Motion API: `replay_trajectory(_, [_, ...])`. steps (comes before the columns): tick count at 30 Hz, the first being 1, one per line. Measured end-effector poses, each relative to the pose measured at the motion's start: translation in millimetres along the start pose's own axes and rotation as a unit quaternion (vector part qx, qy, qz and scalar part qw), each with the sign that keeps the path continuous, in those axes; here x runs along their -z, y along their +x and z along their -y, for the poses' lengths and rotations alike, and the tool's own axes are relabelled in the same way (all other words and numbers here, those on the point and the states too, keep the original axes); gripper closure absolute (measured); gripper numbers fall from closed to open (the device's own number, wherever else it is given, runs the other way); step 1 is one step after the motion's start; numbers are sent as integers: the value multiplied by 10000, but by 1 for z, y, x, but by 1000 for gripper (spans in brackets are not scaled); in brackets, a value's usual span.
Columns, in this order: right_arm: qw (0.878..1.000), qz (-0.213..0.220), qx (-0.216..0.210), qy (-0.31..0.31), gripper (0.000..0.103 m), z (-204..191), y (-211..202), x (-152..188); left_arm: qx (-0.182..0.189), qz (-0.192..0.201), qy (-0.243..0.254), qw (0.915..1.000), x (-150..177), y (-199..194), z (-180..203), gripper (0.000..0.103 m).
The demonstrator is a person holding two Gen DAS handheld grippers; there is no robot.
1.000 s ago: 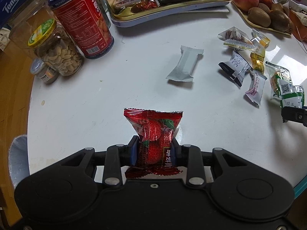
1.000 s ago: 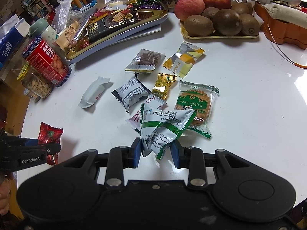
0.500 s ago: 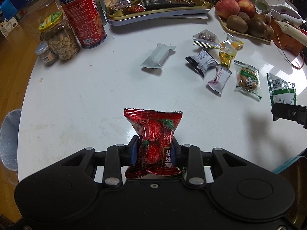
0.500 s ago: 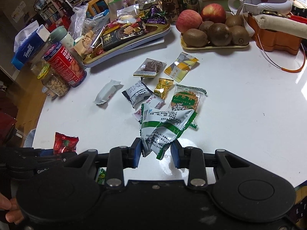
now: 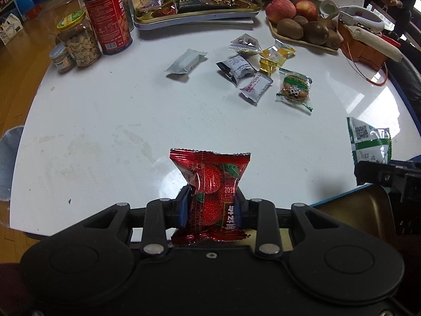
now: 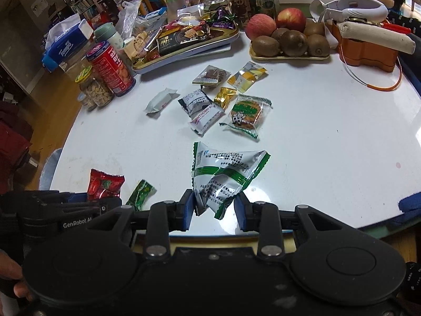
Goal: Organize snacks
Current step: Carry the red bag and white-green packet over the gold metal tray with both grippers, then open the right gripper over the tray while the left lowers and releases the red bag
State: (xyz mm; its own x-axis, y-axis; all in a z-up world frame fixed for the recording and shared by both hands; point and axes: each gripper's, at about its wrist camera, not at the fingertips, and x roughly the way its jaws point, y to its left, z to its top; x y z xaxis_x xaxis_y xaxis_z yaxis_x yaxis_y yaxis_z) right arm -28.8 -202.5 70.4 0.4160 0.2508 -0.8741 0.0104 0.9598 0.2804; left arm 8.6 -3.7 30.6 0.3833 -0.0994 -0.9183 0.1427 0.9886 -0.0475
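Meanwhile both grippers had drawn back toward the tabletop's (image 5: 79, 137) near edge, the loose snacks (image 6: 210, 105) shrinking into the upper middle of each frame. The left gripper's (image 5: 210, 208) fingers stayed clamped on the red packet (image 5: 210, 181), the right gripper's (image 6: 214, 208) on the green-and-white packet (image 6: 226, 173). Both pieces looked headed for a gold tray (image 5: 355, 210) at lower right.

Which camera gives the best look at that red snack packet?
The left wrist view: the red packet sits centre frame, clamped in the left gripper, print readable. The right wrist view shows it only small, at the left edge, partly hidden.
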Motion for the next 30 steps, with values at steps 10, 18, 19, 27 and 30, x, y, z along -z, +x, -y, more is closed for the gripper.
replay_trajectory(10, [9963, -863, -2, -47, 68, 2, 9, 58, 138, -274, 41, 9995, 47, 5, 27, 63])
replay_trajectory(18, [9925, -1200, 196, -144, 68, 4, 18, 76, 114, -530, -34, 9985, 68, 16, 29, 63])
replay_trajectory(19, [9923, -1212, 218, -127, 68, 5, 19, 76, 97, -535, -53, 9985, 69, 17, 28, 63])
replay_trajectory(27, [9892, -1399, 405, -131, 67, 7, 33, 77, 116, -573, 39, 9983, 74, 20, 32, 62])
replay_trajectory(30, [9885, -1434, 458, -145, 64, 5, 34, 77, 268, -562, -59, 9980, 73, 18, 30, 55])
